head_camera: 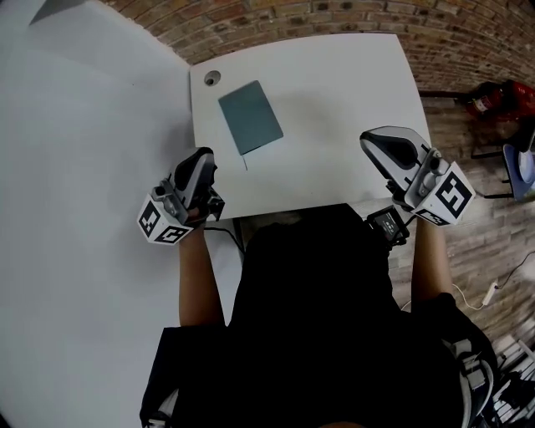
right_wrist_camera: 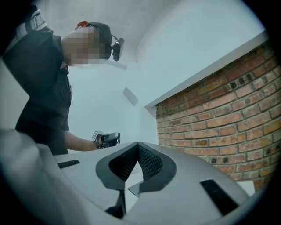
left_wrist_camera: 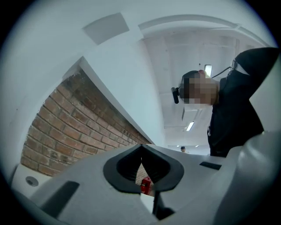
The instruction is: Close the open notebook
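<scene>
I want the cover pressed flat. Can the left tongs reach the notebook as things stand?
Probably yes: the left tongs hover shut at the near edge of the table, and only bare tabletop lies between them and the closed notebook.

This looks like an office-style studio or lab. A bare white square table [head_camera: 351, 109] with a round cable grommet [head_camera: 211, 78] in its upper-left corner stands near an exposed red brick wall [head_camera: 334, 12] along the top of the head view. Other signs are a plain white wall [head_camera: 75, 167] at left, long ceiling strip lights [left_wrist_camera: 190, 126], and a wood-plank floor [head_camera: 493, 251] at right with a white power strip [head_camera: 491, 292] lying on it.
</scene>
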